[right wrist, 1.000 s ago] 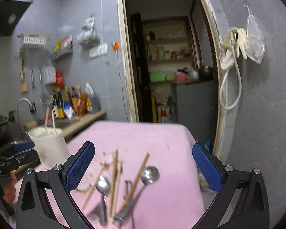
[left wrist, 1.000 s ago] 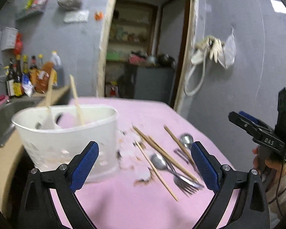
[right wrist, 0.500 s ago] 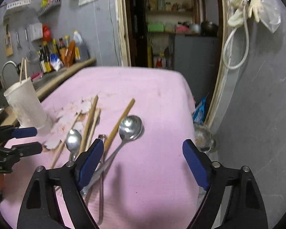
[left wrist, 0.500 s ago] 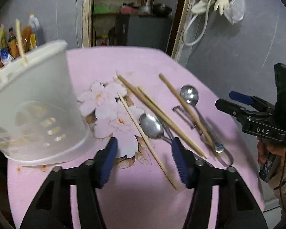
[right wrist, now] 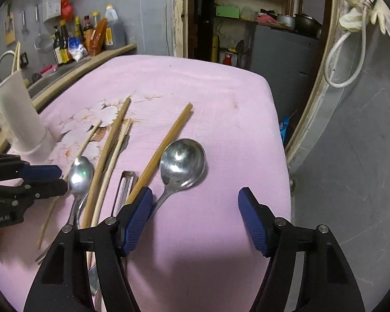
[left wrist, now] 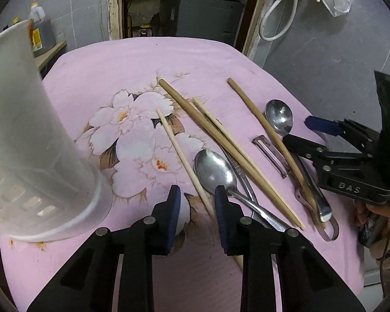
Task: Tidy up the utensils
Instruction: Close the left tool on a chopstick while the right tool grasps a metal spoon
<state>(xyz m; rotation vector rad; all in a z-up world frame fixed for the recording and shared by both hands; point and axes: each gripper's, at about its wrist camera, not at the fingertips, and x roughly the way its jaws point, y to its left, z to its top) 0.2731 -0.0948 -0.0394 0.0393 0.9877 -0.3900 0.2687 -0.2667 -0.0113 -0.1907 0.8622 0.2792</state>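
Left gripper is seen narrowed over a pale chopstick, the gap still visible — no contact confirmed. Right gripper is spread wide beside a round spoon. Utensils are scattered on the pink cloth; the white holder stands left of them.
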